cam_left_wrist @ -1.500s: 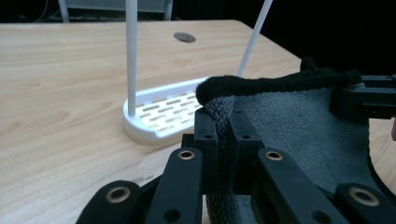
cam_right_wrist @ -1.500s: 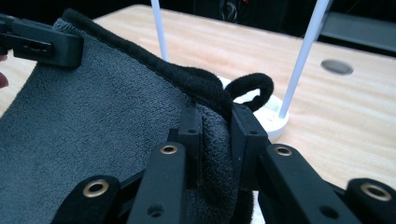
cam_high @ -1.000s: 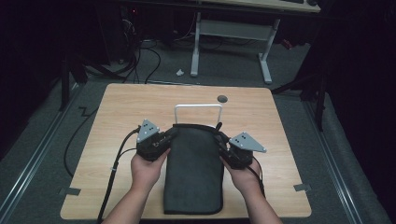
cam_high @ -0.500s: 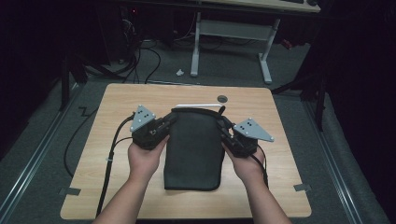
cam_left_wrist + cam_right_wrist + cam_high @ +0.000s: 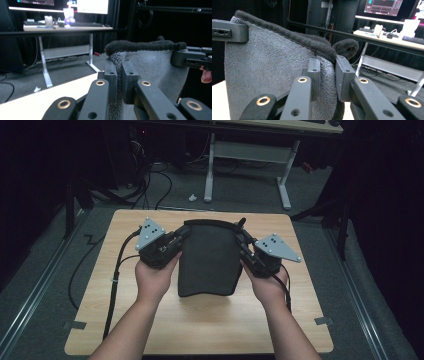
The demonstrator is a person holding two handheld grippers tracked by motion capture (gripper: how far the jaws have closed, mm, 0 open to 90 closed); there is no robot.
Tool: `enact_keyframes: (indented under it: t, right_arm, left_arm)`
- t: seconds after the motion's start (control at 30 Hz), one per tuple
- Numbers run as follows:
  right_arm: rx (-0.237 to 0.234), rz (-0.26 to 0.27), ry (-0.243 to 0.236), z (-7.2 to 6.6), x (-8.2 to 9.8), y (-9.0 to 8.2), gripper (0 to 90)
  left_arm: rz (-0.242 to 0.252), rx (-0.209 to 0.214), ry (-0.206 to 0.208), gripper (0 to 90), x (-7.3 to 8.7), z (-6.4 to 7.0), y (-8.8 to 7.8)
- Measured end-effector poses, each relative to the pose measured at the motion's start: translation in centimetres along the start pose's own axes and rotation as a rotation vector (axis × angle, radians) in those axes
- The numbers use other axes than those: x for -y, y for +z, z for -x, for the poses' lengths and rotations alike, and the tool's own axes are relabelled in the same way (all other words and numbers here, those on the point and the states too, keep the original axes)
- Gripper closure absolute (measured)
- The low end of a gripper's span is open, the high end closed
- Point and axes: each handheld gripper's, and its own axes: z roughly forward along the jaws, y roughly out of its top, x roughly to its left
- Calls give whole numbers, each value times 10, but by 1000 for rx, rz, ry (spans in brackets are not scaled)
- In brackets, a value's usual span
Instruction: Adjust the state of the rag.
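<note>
Two top corners of grey towel (image 5: 209, 257) pinched, one by left gripper (image 5: 176, 238), one by right gripper (image 5: 242, 241); hanging above bench (image 5: 100, 310). Lifting step; next, keep both corners level and taut.

black fingers (image 5: 110, 75) with brass rivets

No text, label or number can be read anywhere.

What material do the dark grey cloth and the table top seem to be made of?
The dark grey cloth looks like terry towelling: a looped, fuzzy pile with a thick black hem, matte. The light brown table top looks like wood or wood-pattern laminate, smooth with faint grain; which one is unclear.
</note>
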Motion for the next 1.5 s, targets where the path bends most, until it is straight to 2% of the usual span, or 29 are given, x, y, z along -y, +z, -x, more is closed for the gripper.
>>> enact_keyframes:
  t: [0.2, 0.37, 0.53, 0.6, 0.67, 0.7, 0.8, 0.83, 0.93, 0.97, 1.1, 1.13, 1.2, 1.27, 1.3, 1.33, 1.37, 1.4, 1.43, 1.5]
  right_arm:
    - [15, 37, -5, 4, -15, 0, 770]
    - [18, 36, -9, 7, -17, 1, 770]
    - [30, 27, -10, 10, -24, 5, 770]
    - [32, 17, -28, 13, -29, 9, 769]
    - [44, 9, -38, 16, -37, 19, 769]
    - [46, 6, -38, 17, -39, 23, 769]
    - [49, -5, -42, 19, -42, 32, 769]
    - [51, -17, -48, 24, -43, 41, 769]
    - [49, -23, -58, 29, -46, 49, 769]
    - [47, -31, -61, 35, -48, 56, 769]
    - [55, -47, -60, 45, -49, 73, 769]
    - [55, -47, -60, 45, -49, 73, 769]
    - [53, -50, -57, 52, -50, 85, 769]
    - [47, -54, -51, 55, -49, 89, 769]
    - [42, -82, -60, 59, -44, 97, 769]
    - [42, -82, -60, 59, -44, 97, 769]
    - [45, -102, -86, 60, -40, 101, 770]
    - [28, -149, -112, 61, -29, 109, 771]
    - [28, -149, -112, 61, -29, 109, 771]
    - [3, -190, -108, 65, -14, 117, 771]
  left_arm:
    - [22, -3, 9, 845, -12, 1, 3]
    - [22, -1, 14, 845, -15, 1, 7]
    - [9, 7, 30, 844, -22, -6, 15]
    - [9, 7, 28, 844, -25, -11, 20]
    - [2, -7, 37, 845, -28, -18, 30]
    - [2, -7, 37, 846, -28, -18, 30]
    - [-9, -25, 35, 846, -29, -28, 44]
    - [-14, -29, 33, 846, -30, -31, 48]
    - [-18, -38, 44, 846, -34, -39, 59]
    - [-22, -44, 52, 846, -36, -40, 62]
    - [-33, -66, 77, 846, -43, -49, 81]
    - [-33, -66, 77, 846, -43, -49, 81]
    - [-37, -73, 80, 846, -44, -52, 87]
    - [-54, -75, 81, 846, -43, -58, 94]
    - [-104, -76, 104, 853, -37, -63, 102]
    - [-104, -76, 104, 857, -37, -63, 102]
    - [-147, -83, 119, 857, -32, -66, 108]
    - [-189, -79, 118, 857, -26, -70, 113]
    - [-220, -75, 118, 857, -21, -74, 118]
    - [-246, -56, 87, 856, -6, -81, 125]
